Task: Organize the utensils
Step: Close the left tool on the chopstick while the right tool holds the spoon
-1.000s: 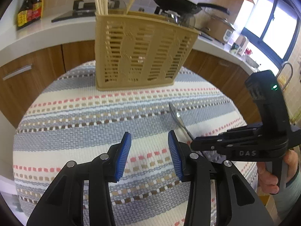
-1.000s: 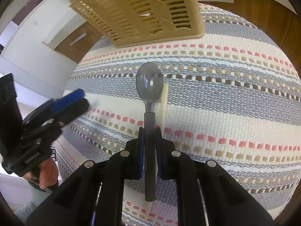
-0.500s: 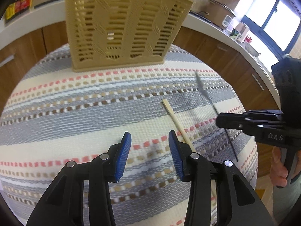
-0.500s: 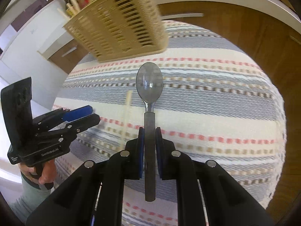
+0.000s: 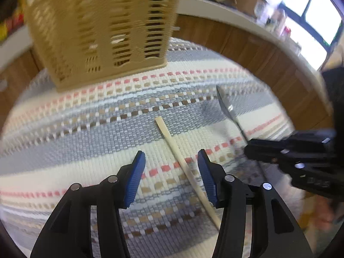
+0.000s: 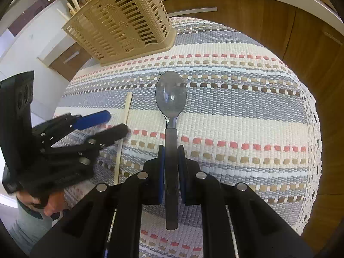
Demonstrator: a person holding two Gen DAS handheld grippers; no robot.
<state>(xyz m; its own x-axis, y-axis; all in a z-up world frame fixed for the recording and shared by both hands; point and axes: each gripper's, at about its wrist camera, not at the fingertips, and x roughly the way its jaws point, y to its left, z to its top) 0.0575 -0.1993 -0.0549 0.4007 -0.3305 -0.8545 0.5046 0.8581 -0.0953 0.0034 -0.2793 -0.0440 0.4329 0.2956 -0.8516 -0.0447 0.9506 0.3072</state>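
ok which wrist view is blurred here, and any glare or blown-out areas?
Left wrist view: motion blur smears the utensil basket and counter; the window is blown out; the left gripper stays sharp over the chopstick. Right wrist view: mostly crisp, the spoon sharp with a small highlight in its bowl, the right gripper clear; only the left gripper's fingers there blur slightly.

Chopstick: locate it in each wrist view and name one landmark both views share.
Left wrist: the chopstick lies diagonally on the cloth at centre, running between the open left gripper fingers.
Right wrist: left of centre, running up and down, left of the spoon, partly behind the left gripper.
Shared landmark: the basket.
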